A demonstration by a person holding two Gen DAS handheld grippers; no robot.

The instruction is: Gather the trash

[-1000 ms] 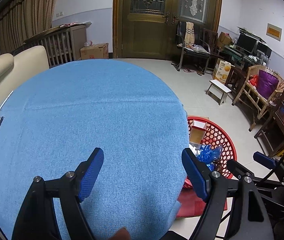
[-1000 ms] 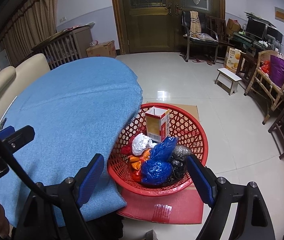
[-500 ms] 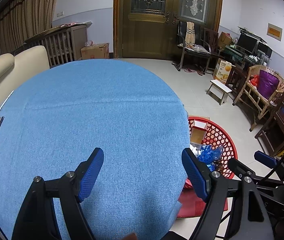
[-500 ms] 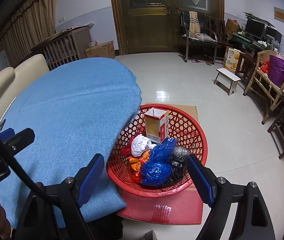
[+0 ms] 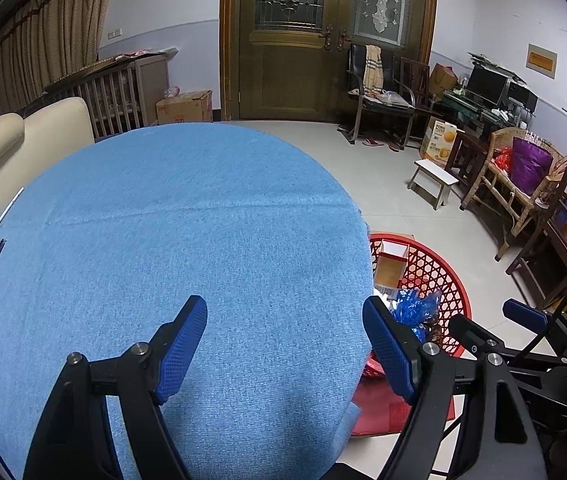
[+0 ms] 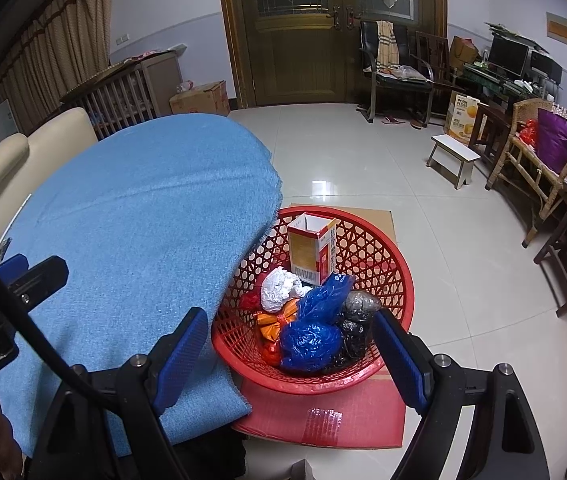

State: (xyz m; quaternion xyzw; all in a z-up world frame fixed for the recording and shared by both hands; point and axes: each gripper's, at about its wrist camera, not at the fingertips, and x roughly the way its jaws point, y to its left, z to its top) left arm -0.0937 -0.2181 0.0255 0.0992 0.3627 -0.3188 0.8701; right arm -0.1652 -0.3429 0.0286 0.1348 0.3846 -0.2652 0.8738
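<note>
Nothing changed across the last second: both views match the earlier ones, hands parked, jaws unmoved. Reads as the task finished or paused, since no trash shows on the blue cloth of the table (image 5: 187,216)

Left gripper (image 5: 285,344), at the bottom of the left wrist view, spread wide over bare cloth, nothing between its blue pads. Right gripper (image 6: 291,354), at the bottom of the right wrist view, likewise spread wide and empty, hanging above the near rim of the basket, not touching it

Red basket (image 6: 397,276), lower centre of the right wrist view, on a red mat (image 6: 323,412) over cardboard on the tiled floor, tucked just beside the table edge. Inside: an open carton (image 6: 312,249) upright at the far side; in front of it a white crumpled wad (image 6: 281,290), a blue plastic bag (image 6: 315,332), an orange wrapper (image 6: 275,318), a grey bundle (image 6: 359,302) and a black bag (image 6: 351,336), all heaped together and touching. Same basket peeking out at the right edge of the table in the left wrist view

Some papers and small cards at the far left edge of that view, too cropped to judge as trash
</note>
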